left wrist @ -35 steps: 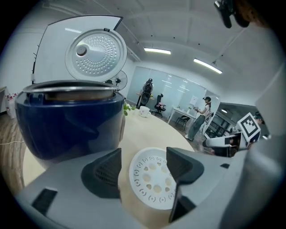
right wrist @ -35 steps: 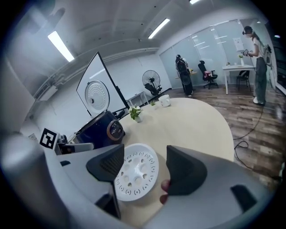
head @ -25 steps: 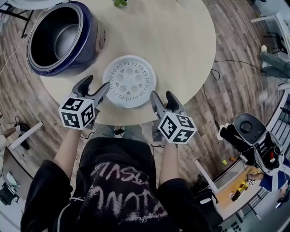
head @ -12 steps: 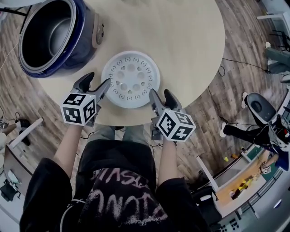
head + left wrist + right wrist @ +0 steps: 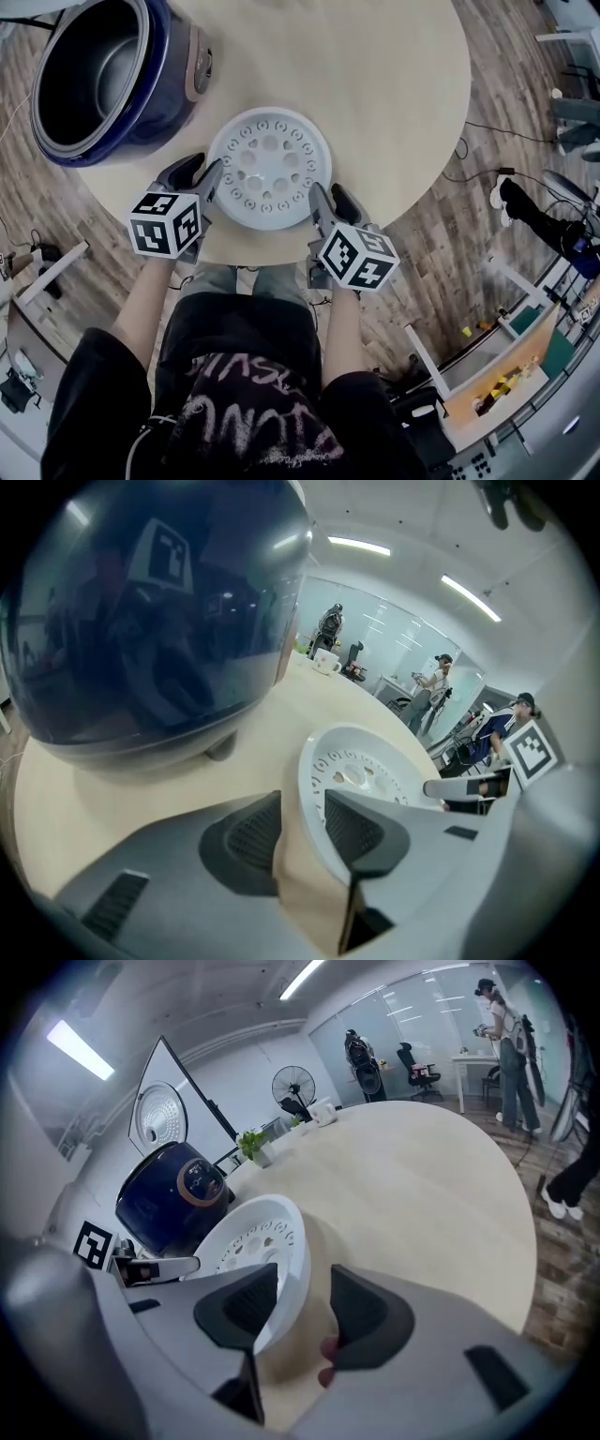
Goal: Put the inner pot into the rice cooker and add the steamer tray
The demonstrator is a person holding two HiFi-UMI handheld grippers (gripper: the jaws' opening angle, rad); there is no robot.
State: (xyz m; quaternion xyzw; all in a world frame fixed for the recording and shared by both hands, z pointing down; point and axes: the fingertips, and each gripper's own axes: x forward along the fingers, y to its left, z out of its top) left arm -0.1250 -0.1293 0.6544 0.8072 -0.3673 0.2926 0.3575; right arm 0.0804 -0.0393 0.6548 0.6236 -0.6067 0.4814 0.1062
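Steamer tray lies flat on the surface, near the rice cooker. Left gripper and right gripper straddle opposite rim edges. Jaws half open, just been closing, rim between them, not yet pinched. Best to clamp both evenly and lift level.

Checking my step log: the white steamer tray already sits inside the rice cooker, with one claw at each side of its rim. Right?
No. The head view shows the steamer tray lying on the table beside the rice cooker, not inside it. The left claw and right claw are at each side of its rim, which is between their jaws; those have just been closing.
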